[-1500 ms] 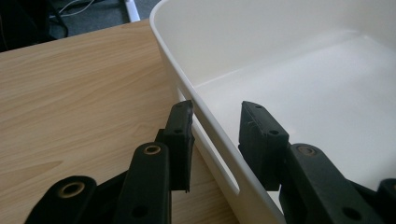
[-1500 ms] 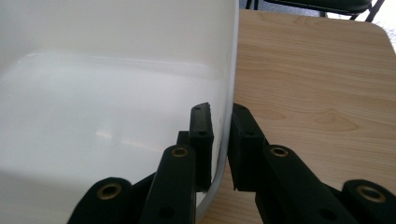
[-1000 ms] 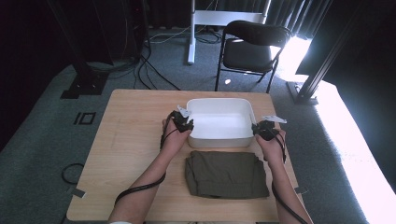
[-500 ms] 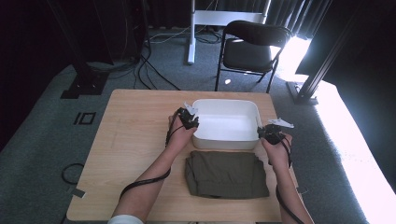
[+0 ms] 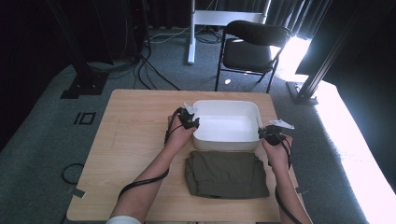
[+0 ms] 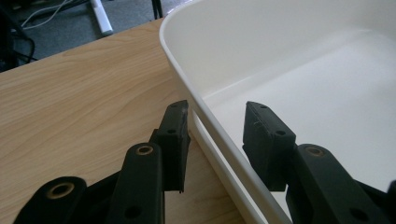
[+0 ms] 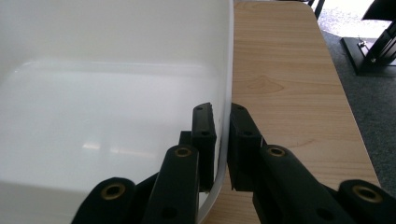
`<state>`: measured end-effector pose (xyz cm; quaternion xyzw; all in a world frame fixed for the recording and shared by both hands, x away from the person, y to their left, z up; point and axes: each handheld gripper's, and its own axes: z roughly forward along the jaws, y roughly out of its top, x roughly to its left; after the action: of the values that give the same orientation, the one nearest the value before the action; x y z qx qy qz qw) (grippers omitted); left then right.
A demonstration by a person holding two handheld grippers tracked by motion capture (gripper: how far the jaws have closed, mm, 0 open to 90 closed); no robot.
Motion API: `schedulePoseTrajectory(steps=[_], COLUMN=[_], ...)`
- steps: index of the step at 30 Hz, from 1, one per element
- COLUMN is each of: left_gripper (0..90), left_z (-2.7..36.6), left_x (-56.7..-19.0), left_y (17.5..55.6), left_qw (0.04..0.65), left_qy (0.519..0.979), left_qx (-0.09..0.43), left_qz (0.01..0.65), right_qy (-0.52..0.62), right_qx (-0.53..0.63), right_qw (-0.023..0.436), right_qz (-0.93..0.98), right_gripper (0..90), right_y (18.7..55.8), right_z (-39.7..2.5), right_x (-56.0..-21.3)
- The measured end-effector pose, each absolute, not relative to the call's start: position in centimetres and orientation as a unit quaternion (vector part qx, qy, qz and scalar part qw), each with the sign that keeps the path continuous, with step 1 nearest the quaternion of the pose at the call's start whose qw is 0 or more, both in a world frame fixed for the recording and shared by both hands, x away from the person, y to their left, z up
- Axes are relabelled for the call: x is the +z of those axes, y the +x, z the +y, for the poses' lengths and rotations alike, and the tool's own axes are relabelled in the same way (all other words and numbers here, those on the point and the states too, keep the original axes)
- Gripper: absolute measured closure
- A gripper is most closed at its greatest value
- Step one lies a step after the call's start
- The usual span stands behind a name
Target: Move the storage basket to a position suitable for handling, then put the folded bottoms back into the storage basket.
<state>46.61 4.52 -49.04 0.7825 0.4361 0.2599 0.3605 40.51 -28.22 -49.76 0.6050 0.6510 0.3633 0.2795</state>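
High view shows the left gripper at the left wall of the white plastic tub, the folded olive garment lying on the wooden table just nearer the person, and the right gripper at the tub's right near corner. Left gripper view has its fingers spread apart, straddling the tub's rim without pinching it. Right gripper view has the fingers clamped on the tub's wall, one inside and one outside.
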Motion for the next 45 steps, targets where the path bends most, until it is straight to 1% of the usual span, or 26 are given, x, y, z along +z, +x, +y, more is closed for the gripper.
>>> schedulePoseTrajectory(steps=[1, 2, 3, 4, 5, 6, 7, 8, 9, 10, 11, 12, 13, 15, 16, 17, 19, 20, 21, 22, 24, 25, 27, 33, 39, 45], left_gripper=[58.6, 55.6, 55.6, 55.5, 51.3, 46.9, 46.7, 45.1, 41.0, 40.4, 40.3, 33.8, 33.8, 31.3, 30.5, 27.5, 21.5, 20.1, 20.1, 20.1, 20.1, 20.2, 20.1, 20.1, 20.0, 20.0], left_z=[4.5, 4.6, 4.5, 4.6, 4.6, 4.6, 4.6, 4.8, 4.9, 5.0, 5.2, 5.2, 5.3, 5.7, 5.8, 6.0, 6.2, 6.2, 6.7, 6.8, 7.2, 7.3, 7.6, 7.8, 8.0, 8.2], left_x=[-48.9, -48.8, -48.8, -48.7, -48.7, -48.7, -48.7, -48.6, -48.6, -48.5, -48.4, -48.4, -48.3, -48.2, -48.1, -47.9, -47.7, -47.7, -47.5, -47.4, -47.1, -47.0, -46.8, -46.0, -45.6, -45.6], left_y=[46.6, 46.5, 46.4, 46.3, 46.3, 46.1, 46.1, 46.0, 45.9, 45.7, 45.4, 45.4, 45.3, 44.9, 44.7, 44.4, 44.2, 44.2, 43.9, 43.9, 43.6, 43.6, 43.4, 42.4, 40.8, 38.9], left_qw=[0.364, 0.367, 0.372, 0.375, 0.377, 0.382, 0.385, 0.394, 0.4, 0.406, 0.41, 0.41, 0.416, 0.425, 0.428, 0.433, 0.439, 0.439, 0.441, 0.439, 0.427, 0.43, 0.437, 0.447, 0.455, 0.457], left_qy=[0.783, 0.784, 0.781, 0.78, 0.782, 0.785, 0.785, 0.782, 0.782, 0.78, 0.776, 0.776, 0.777, 0.776, 0.776, 0.775, 0.775, 0.775, 0.775, 0.776, 0.781, 0.78, 0.777, 0.777, 0.781, 0.783], left_qx=[0.258, 0.254, 0.253, 0.252, 0.252, 0.247, 0.242, 0.231, 0.229, 0.227, 0.226, 0.226, 0.219, 0.202, 0.201, 0.201, 0.192, 0.192, 0.184, 0.186, 0.183, 0.181, 0.175, 0.17, 0.163, 0.164], left_qz=[0.433, 0.431, 0.433, 0.432, 0.428, 0.421, 0.421, 0.424, 0.42, 0.418, 0.422, 0.422, 0.419, 0.421, 0.417, 0.414, 0.413, 0.413, 0.414, 0.414, 0.417, 0.418, 0.419, 0.411, 0.396, 0.389], right_qy=[0.606, 0.607, 0.603, 0.599, 0.593, 0.59, 0.582, 0.579, 0.575, 0.572, 0.57, 0.57, 0.559, 0.548, 0.545, 0.545, 0.535, 0.535, 0.533, 0.526, 0.525, 0.534, 0.539, 0.531, 0.512, 0.494], right_qx=[0.363, 0.365, 0.37, 0.373, 0.373, 0.371, 0.378, 0.382, 0.387, 0.394, 0.405, 0.405, 0.409, 0.421, 0.425, 0.429, 0.428, 0.428, 0.426, 0.424, 0.423, 0.425, 0.427, 0.428, 0.445, 0.456], right_qw=[0.276, 0.27, 0.261, 0.259, 0.264, 0.268, 0.273, 0.274, 0.278, 0.277, 0.272, 0.272, 0.277, 0.275, 0.269, 0.267, 0.27, 0.27, 0.274, 0.27, 0.265, 0.257, 0.256, 0.266, 0.277, 0.281], right_qz=[0.652, 0.652, 0.657, 0.66, 0.663, 0.665, 0.666, 0.666, 0.666, 0.664, 0.661, 0.661, 0.666, 0.668, 0.67, 0.669, 0.676, 0.676, 0.678, 0.687, 0.689, 0.684, 0.679, 0.681, 0.681, 0.685], right_gripper=[82.1, 79.3, 69.5, 67.1, 66.3, 62.4, 58.0, 56.0, 49.5, 43.9, 40.3, 40.3, 30.0, 26.2, 20.4, 16.6, 16.5, 16.5, 16.0, 13.6, 13.7, 13.6, 13.6, 13.7, 13.7, 13.7], right_y=[40.6, 40.6, 40.7, 40.7, 40.7, 40.6, 40.7, 40.7, 40.7, 40.8, 40.9, 40.9, 40.9, 40.9, 40.9, 41.0, 41.0, 41.0, 41.0, 41.0, 41.0, 41.0, 40.9, 40.4, 39.0, 37.2], right_z=[-28.3, -28.4, -28.4, -28.4, -28.4, -28.4, -28.5, -28.6, -28.7, -28.8, -28.9, -28.9, -29.0, -28.9, -28.8, -28.7, -28.3, -28.3, -28.1, -27.8, -27.7, -27.5, -27.4, -27.3, -27.3, -27.3], right_x=[-49.7, -49.6, -49.6, -49.6, -49.5, -49.4, -49.3, -49.2, -49.1, -49.1, -49.1, -49.1, -49.1, -49.0, -49.0, -49.0, -49.0, -49.0, -49.0, -48.9, -48.9, -48.7, -48.4, -47.1, -45.7, -45.1])
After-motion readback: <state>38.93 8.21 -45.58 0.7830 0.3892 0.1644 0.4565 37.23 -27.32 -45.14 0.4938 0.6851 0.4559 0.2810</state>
